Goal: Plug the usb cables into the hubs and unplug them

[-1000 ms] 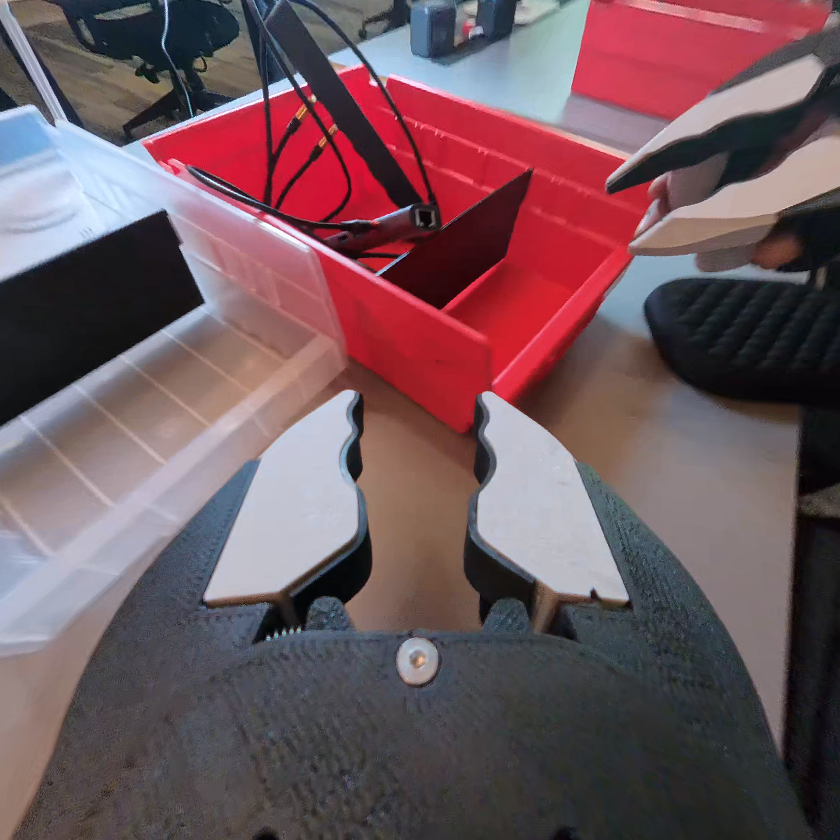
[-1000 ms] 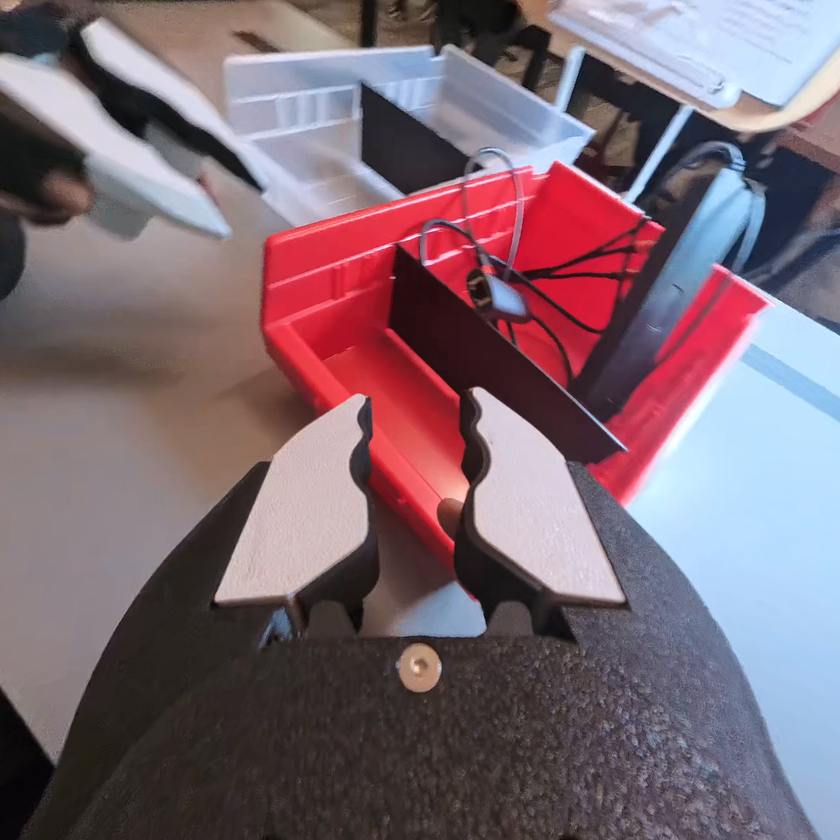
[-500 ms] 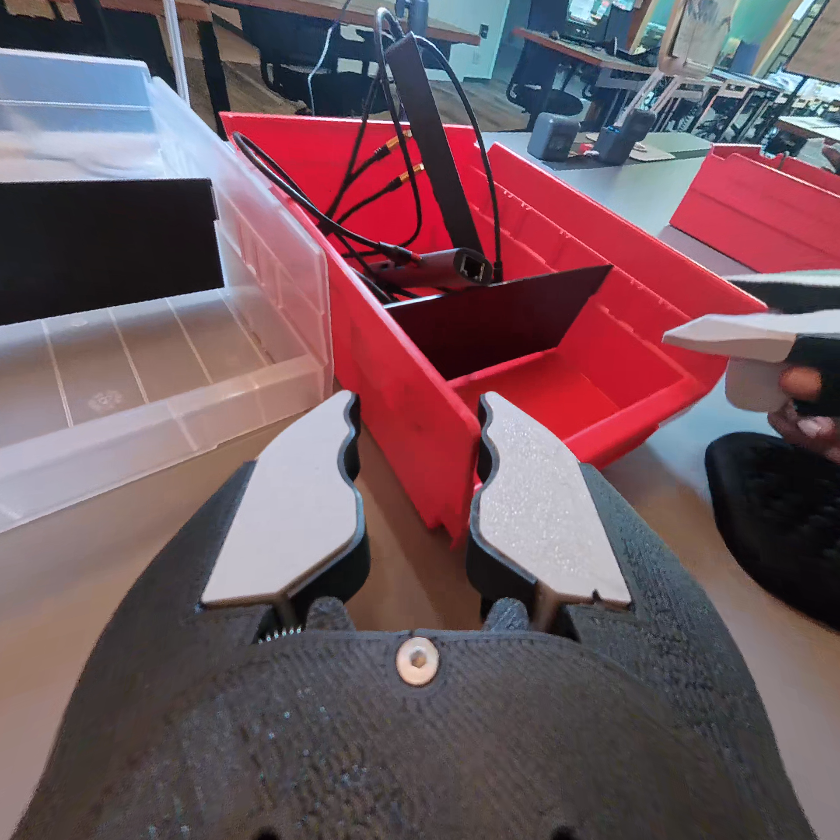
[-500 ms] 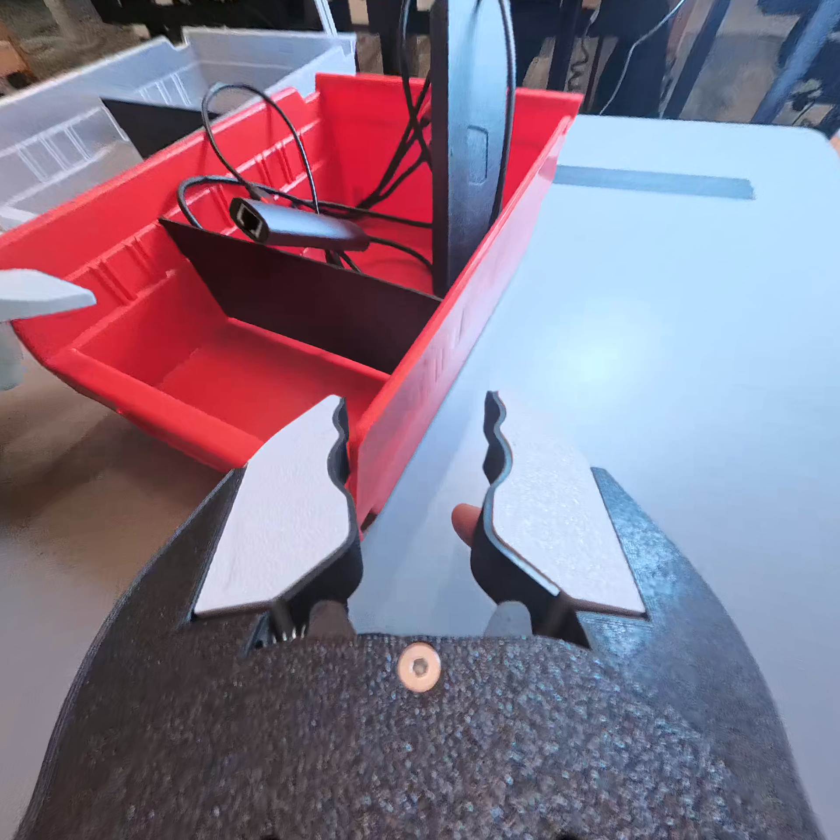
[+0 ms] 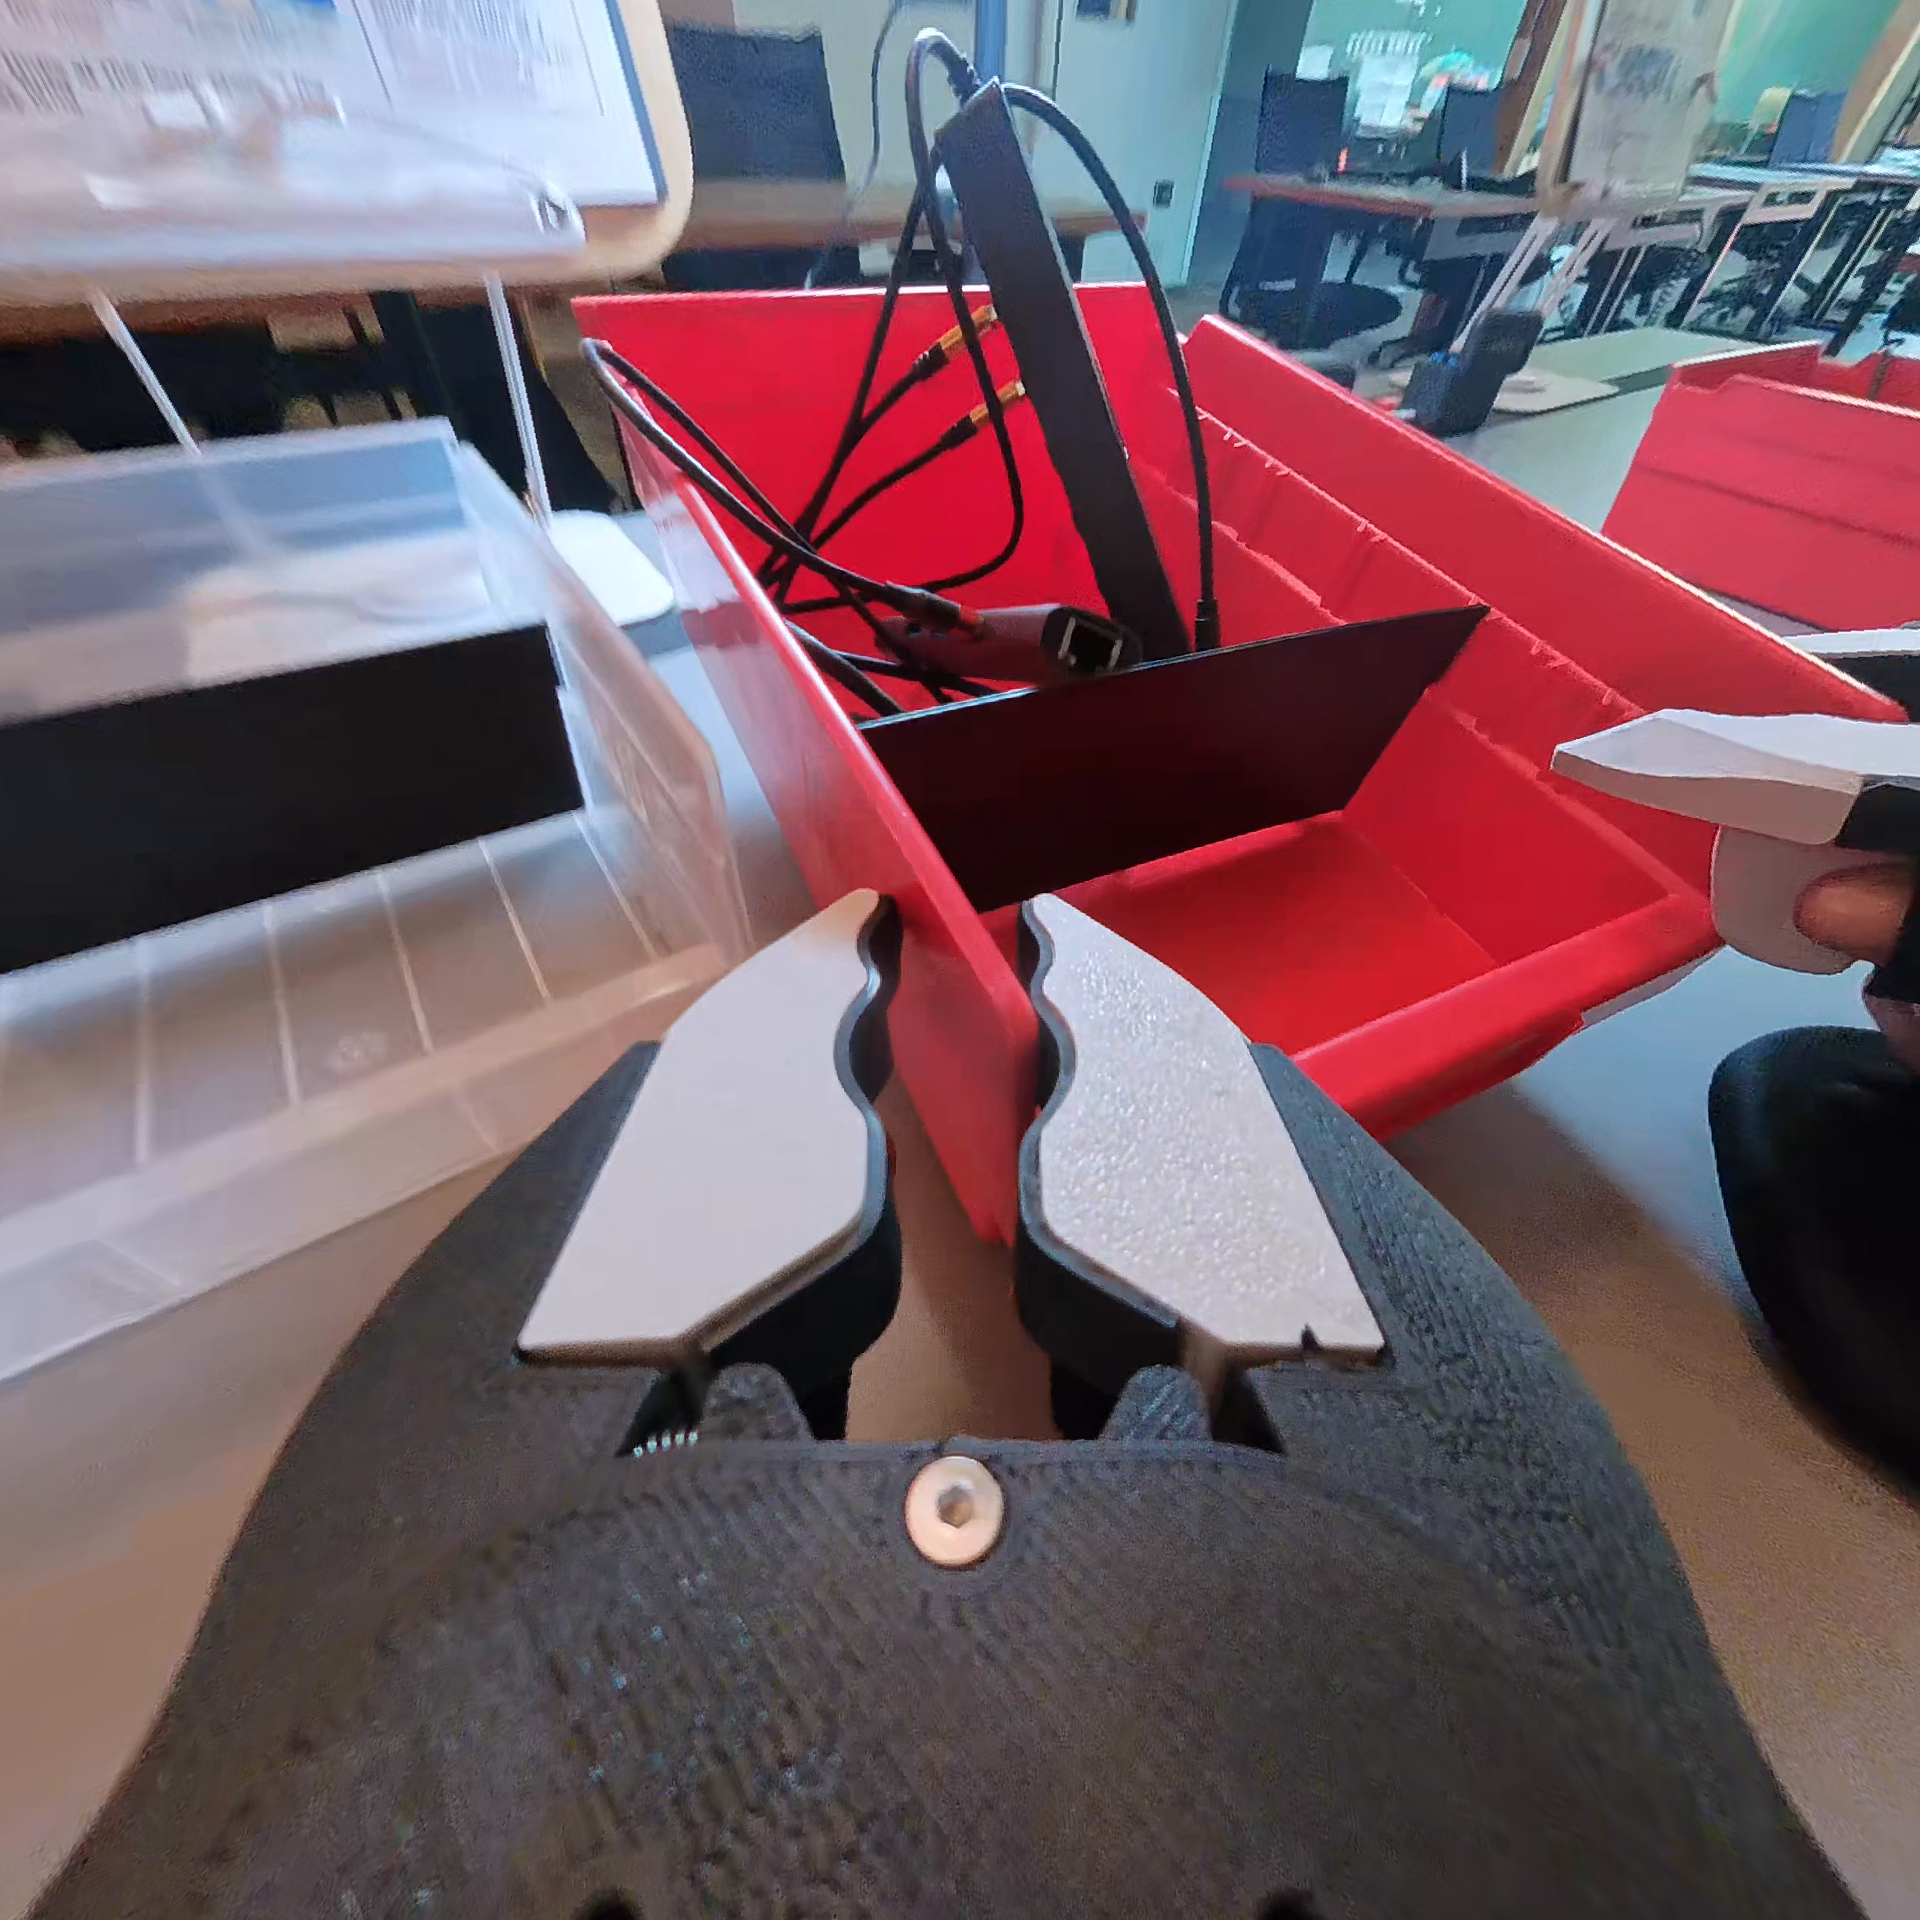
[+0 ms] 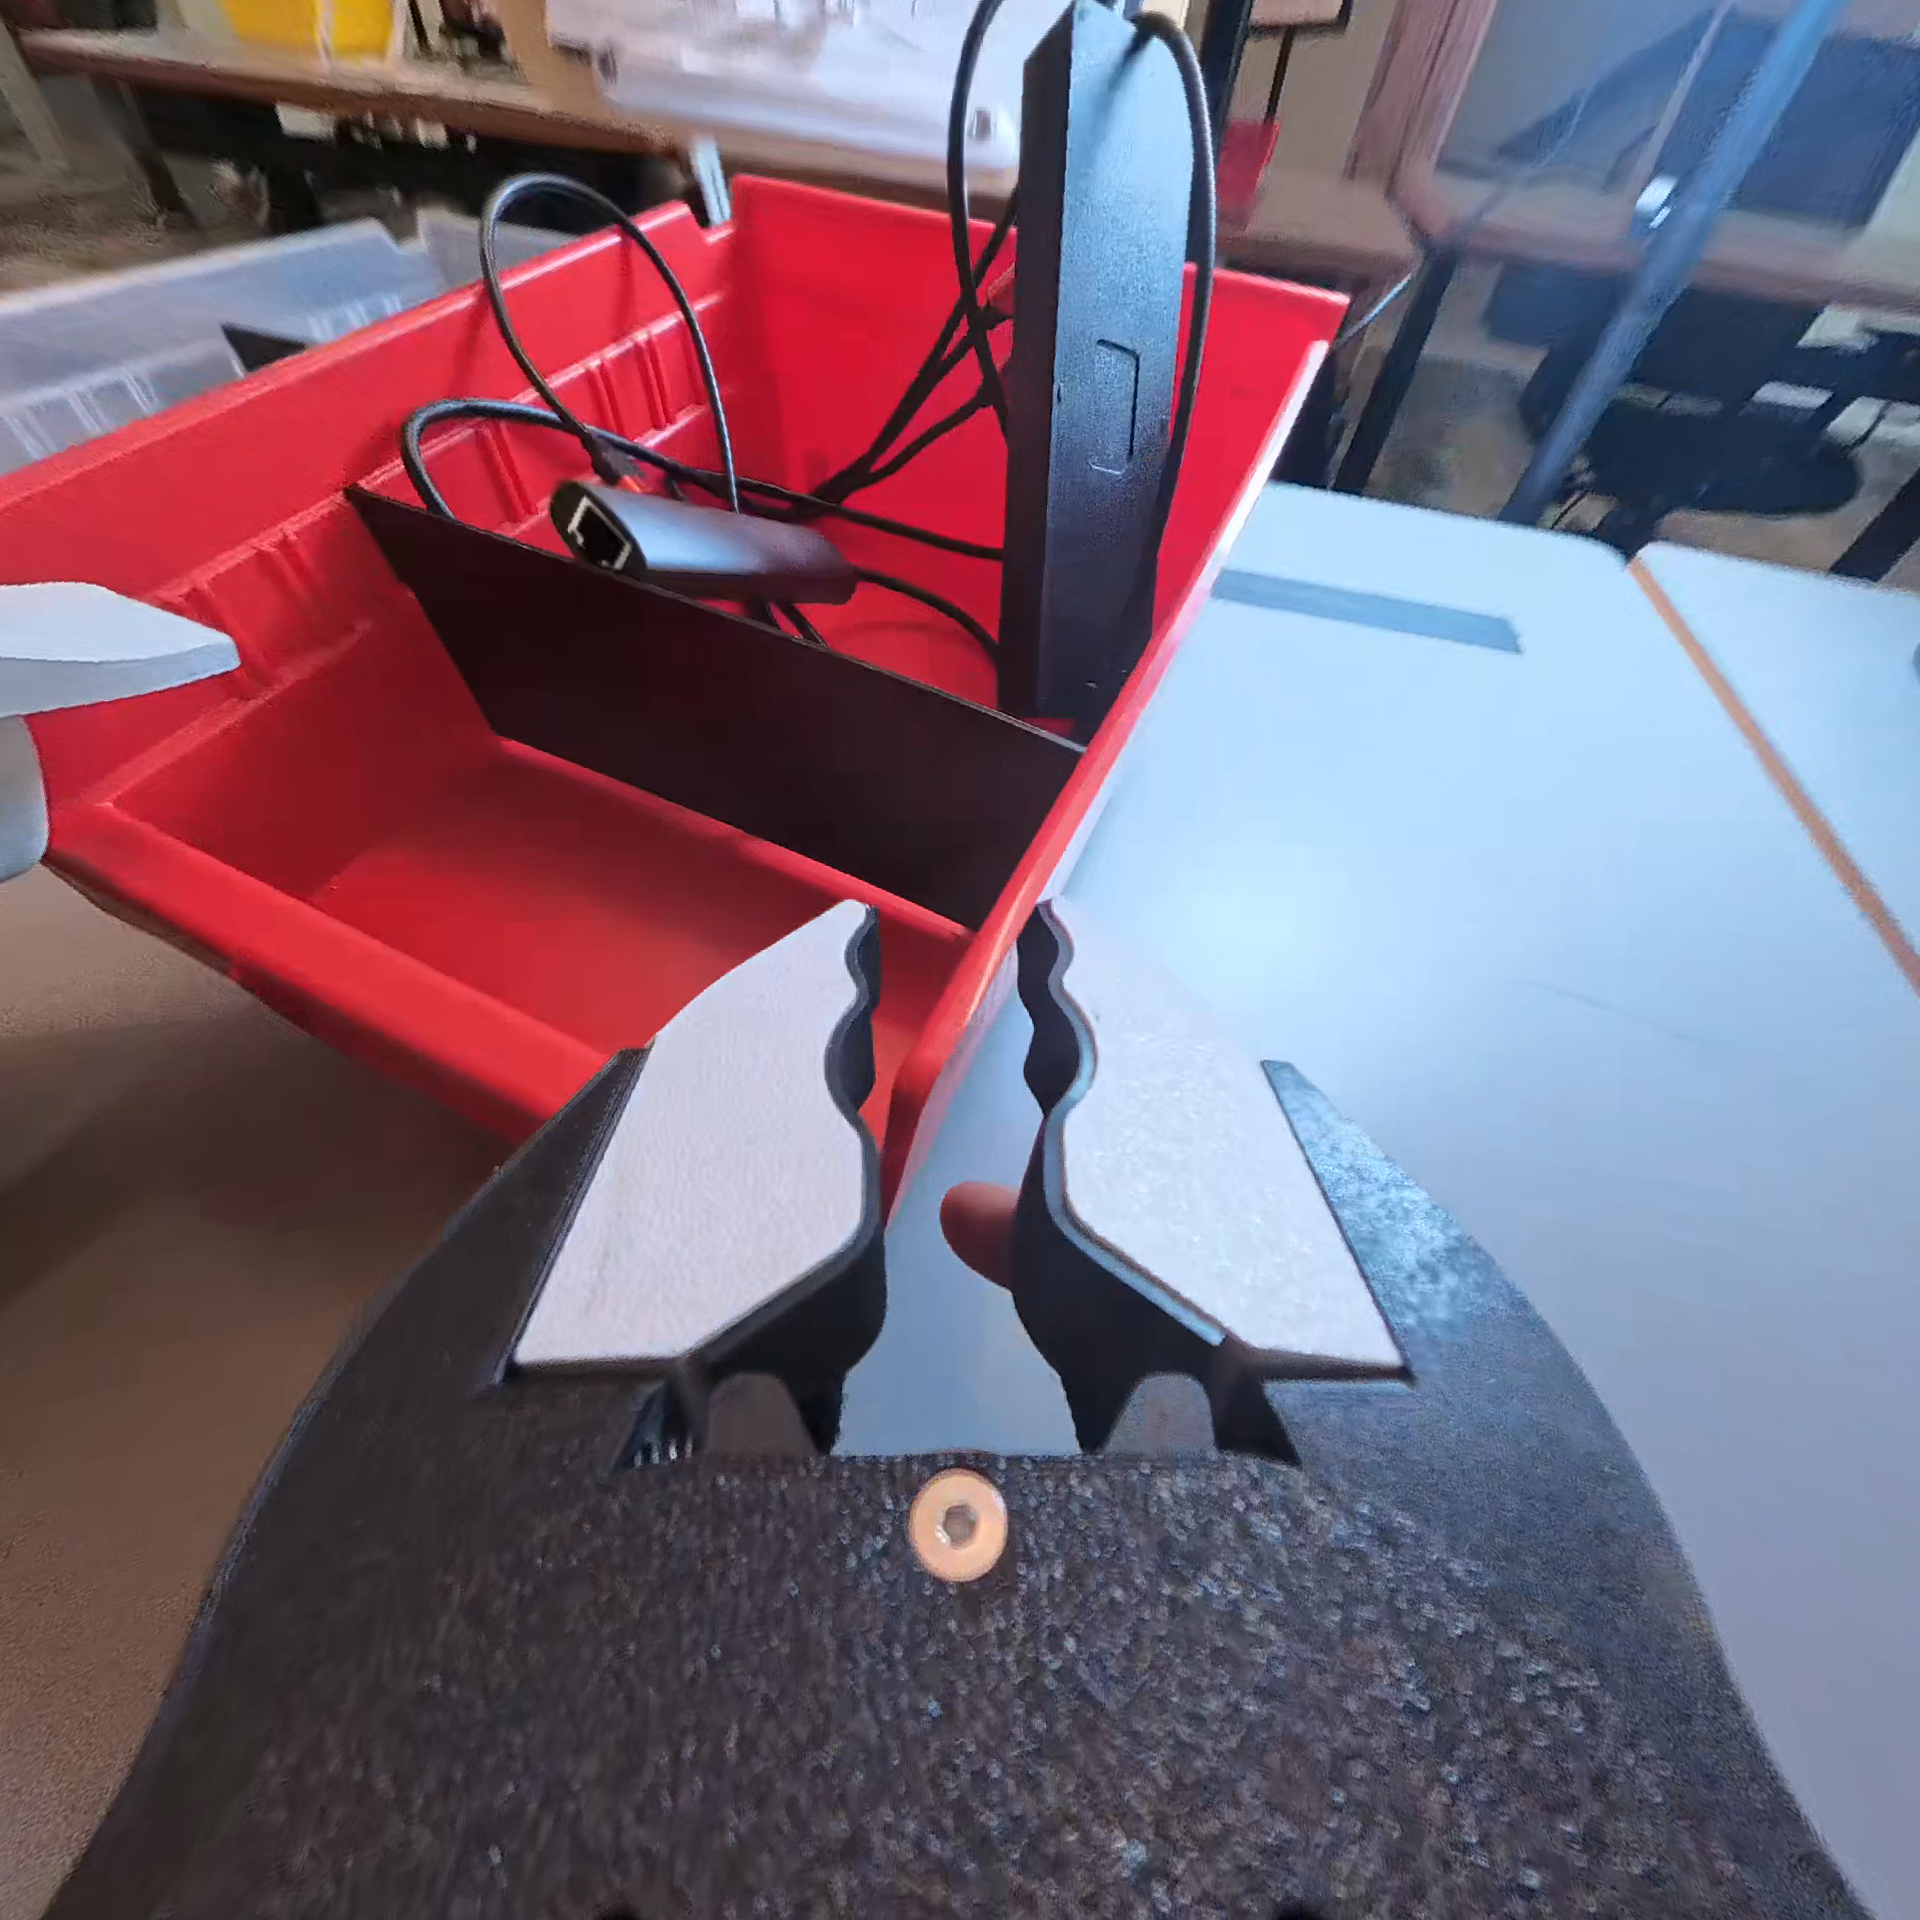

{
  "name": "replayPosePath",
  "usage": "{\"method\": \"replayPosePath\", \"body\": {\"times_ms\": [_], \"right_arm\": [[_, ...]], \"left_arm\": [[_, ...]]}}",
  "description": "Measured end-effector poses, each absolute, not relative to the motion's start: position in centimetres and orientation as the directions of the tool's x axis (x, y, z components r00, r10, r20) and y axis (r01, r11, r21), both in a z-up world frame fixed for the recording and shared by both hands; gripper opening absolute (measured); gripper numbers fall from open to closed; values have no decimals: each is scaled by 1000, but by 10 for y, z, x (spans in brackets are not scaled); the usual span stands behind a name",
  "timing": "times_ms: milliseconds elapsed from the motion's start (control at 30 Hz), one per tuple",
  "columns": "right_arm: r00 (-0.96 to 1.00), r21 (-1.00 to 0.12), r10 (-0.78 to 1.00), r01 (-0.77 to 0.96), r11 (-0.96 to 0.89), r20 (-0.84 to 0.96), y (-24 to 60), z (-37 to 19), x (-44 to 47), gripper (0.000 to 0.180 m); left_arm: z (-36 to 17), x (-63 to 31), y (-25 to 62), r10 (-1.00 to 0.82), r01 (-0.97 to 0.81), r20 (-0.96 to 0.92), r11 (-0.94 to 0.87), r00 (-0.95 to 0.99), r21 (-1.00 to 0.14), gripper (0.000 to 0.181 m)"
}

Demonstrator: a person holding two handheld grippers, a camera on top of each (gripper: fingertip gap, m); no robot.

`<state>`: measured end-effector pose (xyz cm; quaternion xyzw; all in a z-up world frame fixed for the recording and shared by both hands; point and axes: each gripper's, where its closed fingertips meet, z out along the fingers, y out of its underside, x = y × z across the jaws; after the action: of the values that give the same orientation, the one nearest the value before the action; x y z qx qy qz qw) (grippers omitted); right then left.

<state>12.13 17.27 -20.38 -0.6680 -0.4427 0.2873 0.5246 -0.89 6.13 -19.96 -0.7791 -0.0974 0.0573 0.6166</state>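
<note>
Both tongs point(image 5: 956, 925) point(image 6: 951, 925) moved astride red bin point(image 5: 1455, 540) walls; hub point(image 6: 707, 545) flat, port nearward.

2 red bins point(image 5: 1351, 540) point(image 5: 1766, 488), 1 clear bin point(image 5: 312, 1039), 2 black dividers point(image 5: 1143, 748) point(image 5: 281, 769), 1 grey hub point(image 6: 696, 540), 1 tall black hub point(image 6: 1091, 364), several black cables point(image 6: 582, 281), exact no. unclear.
</note>
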Motion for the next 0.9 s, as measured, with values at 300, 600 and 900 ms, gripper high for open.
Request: {"method": "replayPosePath", "body": {"times_ms": [300, 600, 900], "right_arm": [[390, -985, 915, 169, 38, 102, 124, -122, 105, 24], [131, -985, 986, 150, 87, 107, 24, -93, -5, 25], [-151, -977, 986, 193, 93, 64, -103, -127, -125, 28]], "left_arm": [[-110, -19, 3, 312, -44, -83, -129, 946, -991, 19], [-85, -100, -122, 562, 1, -73, -130, 824, -991, 17], [-114, -187, -267, 791, 118, -34, -133, 611, -984, 11]]}}
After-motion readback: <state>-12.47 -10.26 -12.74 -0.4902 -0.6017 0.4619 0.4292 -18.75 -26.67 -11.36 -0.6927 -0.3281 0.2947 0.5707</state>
